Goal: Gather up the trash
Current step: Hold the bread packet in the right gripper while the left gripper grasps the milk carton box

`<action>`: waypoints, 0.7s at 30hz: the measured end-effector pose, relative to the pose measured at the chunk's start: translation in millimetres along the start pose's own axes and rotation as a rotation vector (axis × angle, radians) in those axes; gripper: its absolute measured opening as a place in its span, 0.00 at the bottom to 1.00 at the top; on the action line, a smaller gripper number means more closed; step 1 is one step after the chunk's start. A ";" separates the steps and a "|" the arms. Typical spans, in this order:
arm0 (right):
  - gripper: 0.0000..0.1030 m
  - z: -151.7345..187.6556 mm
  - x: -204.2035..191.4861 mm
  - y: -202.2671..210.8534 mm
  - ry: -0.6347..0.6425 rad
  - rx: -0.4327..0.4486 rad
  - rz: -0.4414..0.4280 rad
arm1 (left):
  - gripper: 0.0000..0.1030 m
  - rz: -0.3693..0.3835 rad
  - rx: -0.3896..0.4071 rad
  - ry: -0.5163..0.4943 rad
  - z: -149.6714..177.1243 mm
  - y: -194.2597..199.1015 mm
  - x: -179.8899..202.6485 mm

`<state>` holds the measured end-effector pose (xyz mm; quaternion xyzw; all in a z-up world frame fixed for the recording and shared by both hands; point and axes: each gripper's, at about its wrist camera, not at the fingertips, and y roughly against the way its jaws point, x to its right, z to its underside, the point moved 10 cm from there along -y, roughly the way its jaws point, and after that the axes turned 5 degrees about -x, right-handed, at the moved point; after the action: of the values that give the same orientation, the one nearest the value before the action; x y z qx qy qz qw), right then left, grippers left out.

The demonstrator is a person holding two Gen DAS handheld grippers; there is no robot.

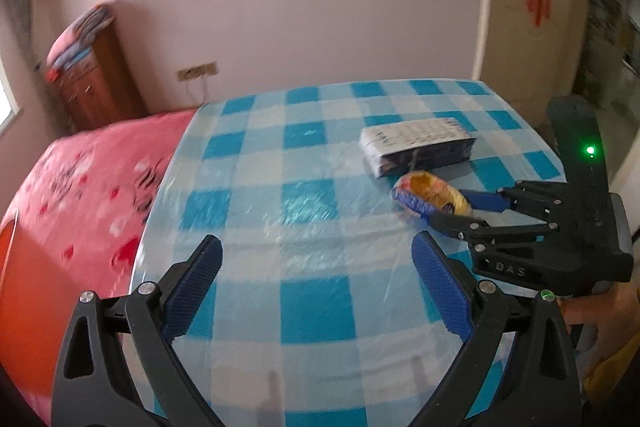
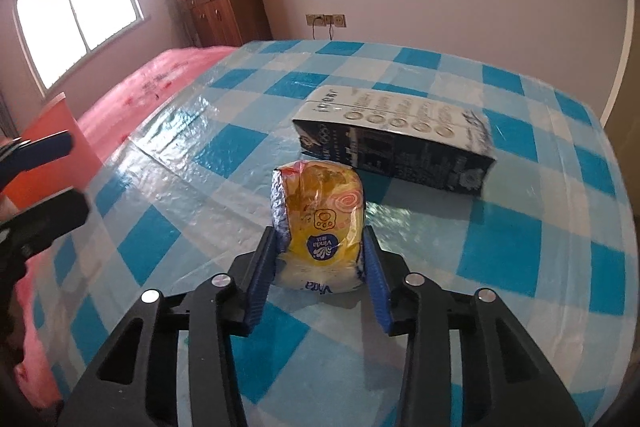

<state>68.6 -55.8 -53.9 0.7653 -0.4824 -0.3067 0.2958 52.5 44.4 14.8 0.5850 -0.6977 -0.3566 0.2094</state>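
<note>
A yellow and blue tissue pack (image 2: 320, 223) stands on the blue checked tablecloth (image 2: 180, 155). My right gripper (image 2: 320, 247) is shut on the pack, one blue pad on each side. In the left wrist view the same pack (image 1: 430, 195) sits between the right gripper's fingers (image 1: 484, 201). A dark milk carton (image 2: 394, 139) lies on its side just beyond the pack; it also shows in the left wrist view (image 1: 416, 145). My left gripper (image 1: 316, 251) is open and empty above the table, to the left of the pack.
A bed with a pink cover (image 1: 92, 187) lies left of the table. A wooden cabinet (image 2: 224, 7) with folded blankets stands at the wall. An orange box (image 2: 48, 151) stands at the left. A hand (image 1: 600, 311) holds the right gripper.
</note>
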 end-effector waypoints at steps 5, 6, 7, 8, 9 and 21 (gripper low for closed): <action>0.39 6.9 27.3 17.6 -0.111 0.027 -0.072 | 0.93 0.065 0.016 -0.099 -26.2 -11.3 17.7; 0.39 7.1 32.5 21.4 -0.129 0.036 -0.076 | 0.93 0.079 0.003 -0.142 -31.4 -18.6 25.5; 0.39 6.7 42.6 27.9 -0.162 0.055 -0.083 | 0.93 0.084 -0.007 -0.174 -33.9 -24.4 31.2; 0.39 6.2 48.6 31.2 -0.181 0.067 -0.086 | 0.93 0.093 -0.023 -0.211 -37.1 -32.8 38.4; 0.39 5.7 55.2 35.2 -0.203 0.082 -0.090 | 0.93 0.101 -0.035 -0.233 -38.7 -38.8 43.2; 0.38 0.5 95.9 52.9 -0.363 0.182 -0.154 | 0.93 0.176 -0.181 -0.512 -70.0 -125.0 98.0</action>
<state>72.0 -163.1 -32.3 0.7558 -0.4937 -0.4161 0.1094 163.2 -75.6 -44.2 0.3921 -0.7414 -0.5337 0.1080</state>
